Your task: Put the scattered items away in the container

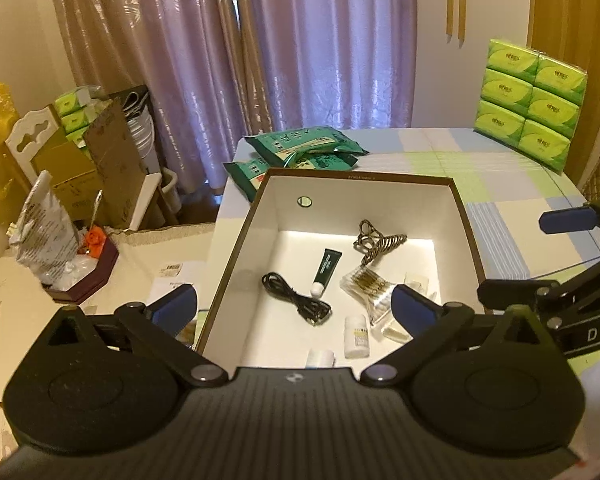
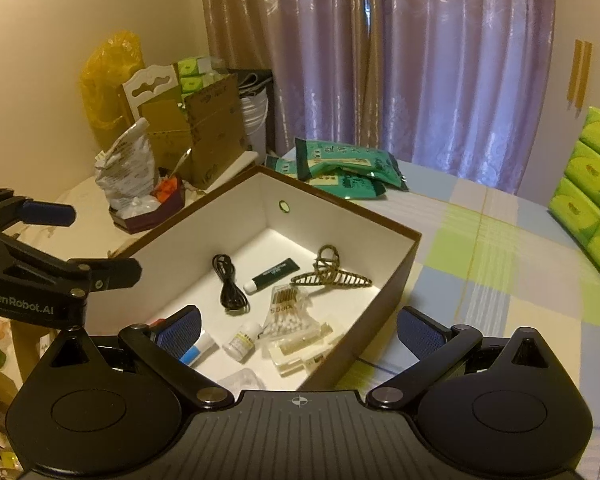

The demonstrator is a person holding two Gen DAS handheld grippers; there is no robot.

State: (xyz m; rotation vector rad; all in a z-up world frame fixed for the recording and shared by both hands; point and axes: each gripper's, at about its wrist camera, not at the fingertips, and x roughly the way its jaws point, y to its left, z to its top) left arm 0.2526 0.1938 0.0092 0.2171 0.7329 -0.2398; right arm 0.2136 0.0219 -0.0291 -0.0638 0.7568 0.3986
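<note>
A brown-rimmed box with a white inside stands on the bed. In it lie a black cable, a green tube, a bronze hair claw, a pack of cotton swabs and a small white bottle. My left gripper hovers open and empty over the box's near left side. The right wrist view shows the same box, cable, hair claw, swabs and a blue-white tube. My right gripper is open and empty above the near right corner.
Green wipe packs lie behind the box. A stack of green tissue packs stands at the bed's far right. To the left, a side table holds a maroon box and a foil bag, with cardboard boxes beyond. Checked bedspread lies right of the box.
</note>
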